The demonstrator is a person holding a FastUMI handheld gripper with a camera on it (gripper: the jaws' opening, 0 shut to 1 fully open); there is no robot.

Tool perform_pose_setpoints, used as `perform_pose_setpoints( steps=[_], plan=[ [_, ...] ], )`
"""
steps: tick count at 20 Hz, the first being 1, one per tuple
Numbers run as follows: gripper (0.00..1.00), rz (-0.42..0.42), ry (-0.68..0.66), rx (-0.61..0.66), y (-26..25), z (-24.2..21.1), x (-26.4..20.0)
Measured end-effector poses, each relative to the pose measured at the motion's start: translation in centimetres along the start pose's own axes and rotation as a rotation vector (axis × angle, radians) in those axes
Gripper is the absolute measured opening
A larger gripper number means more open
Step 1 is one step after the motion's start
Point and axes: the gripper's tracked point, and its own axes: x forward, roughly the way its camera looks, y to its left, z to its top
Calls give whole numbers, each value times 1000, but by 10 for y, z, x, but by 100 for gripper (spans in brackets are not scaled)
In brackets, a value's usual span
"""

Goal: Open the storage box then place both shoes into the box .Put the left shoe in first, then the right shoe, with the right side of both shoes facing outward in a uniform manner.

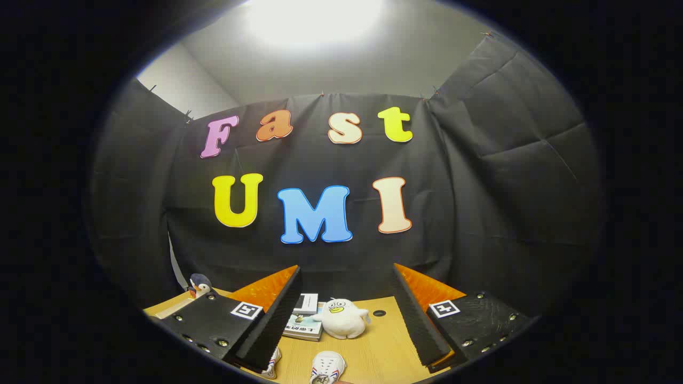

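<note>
A recording booth: black cloth walls (496,176) pinned up around a wooden table (381,346) under a bright ceiling light (315,21)

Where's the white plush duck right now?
In the gripper view, the white plush duck sits on the wooden table between and beyond the open fingers of the gripper, beside the books, past the white shoe.

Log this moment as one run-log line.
gripper: open, empty, above table | shoes: on table, untouched | plush duck: between fingers, beyond | box: unopened
</note>
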Motion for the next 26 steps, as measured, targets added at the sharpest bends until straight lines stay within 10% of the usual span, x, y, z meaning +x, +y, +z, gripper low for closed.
perform_pose_setpoints(
  steps=[26],
  plan=[
    [98, 107, 122, 95, 57, -52, 37]
  ],
)
